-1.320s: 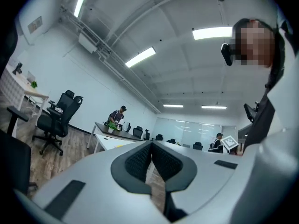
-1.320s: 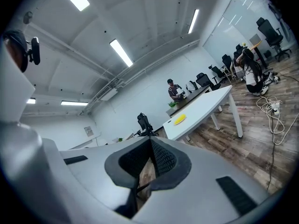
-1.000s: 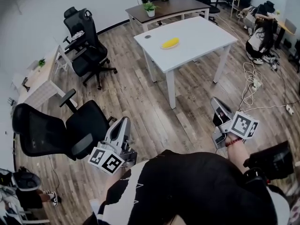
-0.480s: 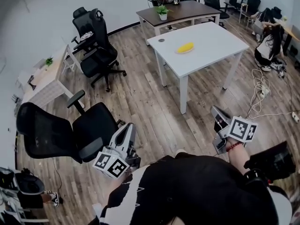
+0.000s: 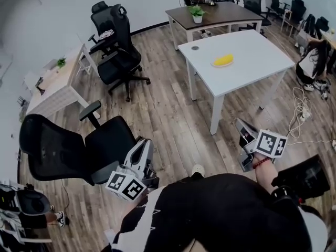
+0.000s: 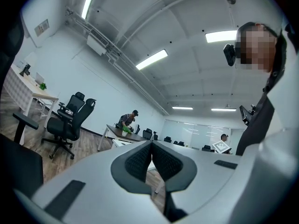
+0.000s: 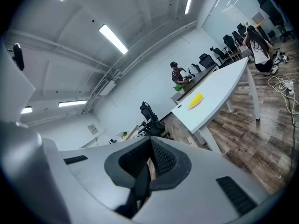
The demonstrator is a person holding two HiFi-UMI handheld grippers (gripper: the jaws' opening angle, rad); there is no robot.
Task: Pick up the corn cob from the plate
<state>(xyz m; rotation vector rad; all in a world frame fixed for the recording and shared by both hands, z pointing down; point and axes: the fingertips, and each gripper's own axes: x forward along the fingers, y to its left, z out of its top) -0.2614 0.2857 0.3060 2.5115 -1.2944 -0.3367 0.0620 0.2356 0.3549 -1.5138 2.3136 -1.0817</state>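
Note:
The yellow corn cob (image 5: 223,60) lies on a plate on the white table (image 5: 252,54) at the far side of the room; it also shows in the right gripper view as the corn cob (image 7: 195,101) on the table (image 7: 215,94). My left gripper (image 5: 144,143) is held low near the body beside a black chair, its jaws shut and empty; in its own view the left gripper (image 6: 152,144) points level across the room. My right gripper (image 5: 240,123) hangs over the wooden floor, short of the table. The right gripper (image 7: 150,143) has its pads together with nothing between them.
A black office chair (image 5: 79,148) stands close at the left, two more chairs (image 5: 118,46) farther back. A dark desk (image 5: 220,12) with a potted plant (image 5: 197,13) is behind the white table. A person sits on the floor at right (image 5: 314,62), near cables (image 5: 304,106).
The white table with the corn cob has slid right and a little lower in the head view as I walk. Both grippers stay shut near the body.

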